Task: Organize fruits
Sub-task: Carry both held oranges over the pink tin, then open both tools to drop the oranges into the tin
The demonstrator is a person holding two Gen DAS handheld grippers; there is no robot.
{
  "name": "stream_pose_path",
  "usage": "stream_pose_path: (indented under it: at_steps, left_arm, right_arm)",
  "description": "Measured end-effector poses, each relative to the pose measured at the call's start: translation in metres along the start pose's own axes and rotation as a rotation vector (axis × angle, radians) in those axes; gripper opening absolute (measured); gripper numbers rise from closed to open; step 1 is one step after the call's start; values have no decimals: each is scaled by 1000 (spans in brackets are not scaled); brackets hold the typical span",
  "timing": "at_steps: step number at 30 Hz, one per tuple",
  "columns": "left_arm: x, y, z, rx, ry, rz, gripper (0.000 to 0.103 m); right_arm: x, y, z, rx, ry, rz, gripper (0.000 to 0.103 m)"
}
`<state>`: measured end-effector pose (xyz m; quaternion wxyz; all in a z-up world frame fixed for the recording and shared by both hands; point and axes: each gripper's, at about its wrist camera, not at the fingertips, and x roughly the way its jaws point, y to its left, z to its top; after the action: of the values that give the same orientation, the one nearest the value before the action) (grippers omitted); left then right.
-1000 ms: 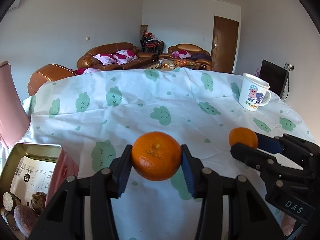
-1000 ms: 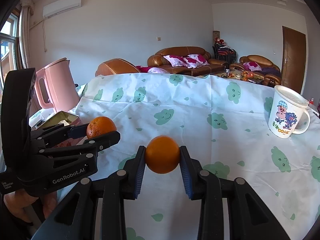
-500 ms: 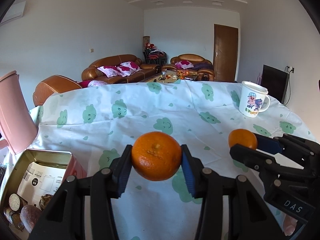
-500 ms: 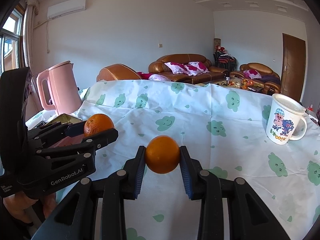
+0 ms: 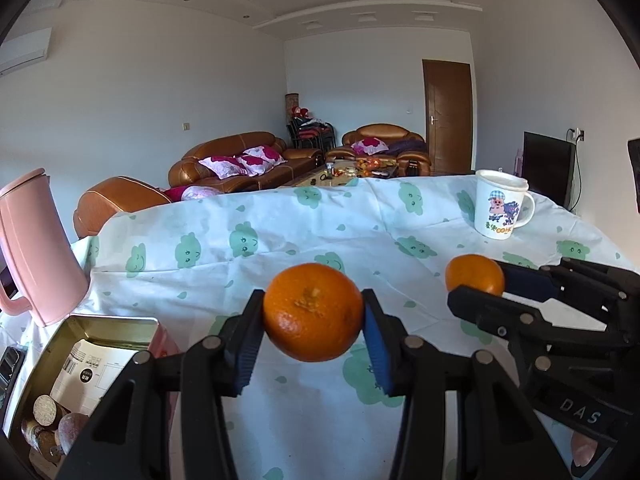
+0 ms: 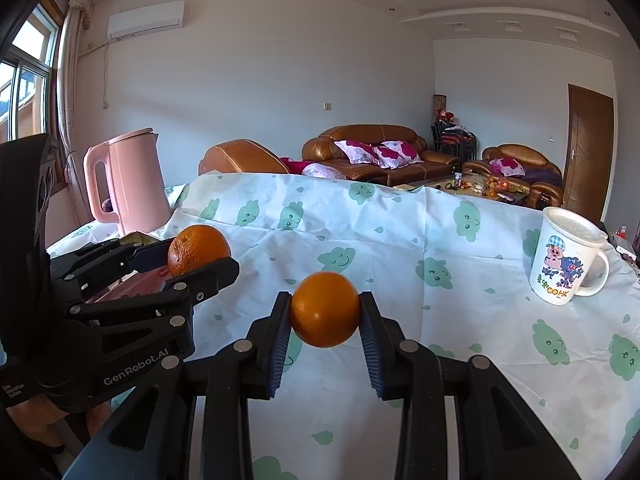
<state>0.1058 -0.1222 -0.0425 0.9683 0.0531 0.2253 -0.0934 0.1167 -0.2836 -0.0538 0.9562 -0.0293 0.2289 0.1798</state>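
Observation:
My left gripper (image 5: 313, 312) is shut on an orange mandarin (image 5: 313, 312) with its stem scar facing me, held above the table. My right gripper (image 6: 324, 309) is shut on a second, smoother mandarin (image 6: 324, 309), also held in the air. In the left wrist view the right gripper's mandarin (image 5: 475, 274) shows at the right. In the right wrist view the left gripper's mandarin (image 6: 199, 249) shows at the left. The two grippers hang side by side over the near part of the table.
The table wears a white cloth with green cloud faces (image 5: 280, 240). An open metal tin (image 5: 92, 356) with paper and round brown items sits at the near left. A pink kettle (image 6: 128, 184) stands behind it. A cartoon mug (image 6: 566, 256) stands at the right.
Both grippers have risen and tilted upward with their mandarins; the table, kettle and mug sit lower in both views. Both grips are unchanged.

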Motion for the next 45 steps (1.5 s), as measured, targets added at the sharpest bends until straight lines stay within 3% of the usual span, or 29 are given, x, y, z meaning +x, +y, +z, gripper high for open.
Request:
stream_pose_path:
  at_steps: [11, 24, 33, 45]
  left_arm:
    - [-4, 11, -5, -33, 39, -2, 48]
    - [-30, 45, -21, -64, 53, 28, 48]
    - [-59, 92, -34, -121, 67, 92, 48]
    - [-88, 166, -52, -193, 79, 232, 48]
  right_arm:
    - [1, 12, -1, -14, 13, 9, 35]
    - [5, 58, -3, -23, 35, 102, 35]
    - [12, 112, 9, -76, 39, 206, 35]
    - [21, 187, 27, -161, 35, 343, 35]
